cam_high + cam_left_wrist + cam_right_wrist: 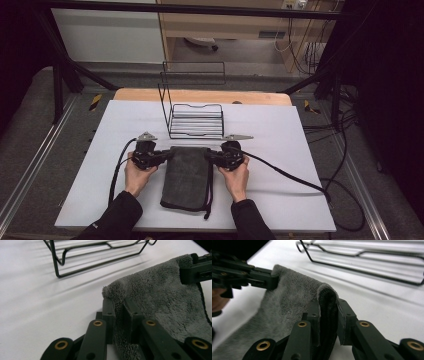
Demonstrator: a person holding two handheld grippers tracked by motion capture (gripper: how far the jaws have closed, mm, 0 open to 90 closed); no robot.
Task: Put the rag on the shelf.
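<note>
Left jaws: closed on the far-left corner of the dark grey fleecy towel (160,297); pile bunched between the two black jaws.
Right jaws: clamped on the towel's far-right corner; a fold stands up between them.
Left gripper (161,156): at the towel's left edge, held in the person's left hand (136,176), jaws pointing inward.
Right gripper (215,158): at the towel's right edge, in the right hand (237,178), facing the left gripper.
Towel: flat on the white table top (280,135), long side running toward the person, black trim along its right edge.
Black wire rack (195,117): just beyond the towel's far edge, apart from it, tall back frame upright.
Cables: trail from each gripper, away from the towel.
</note>
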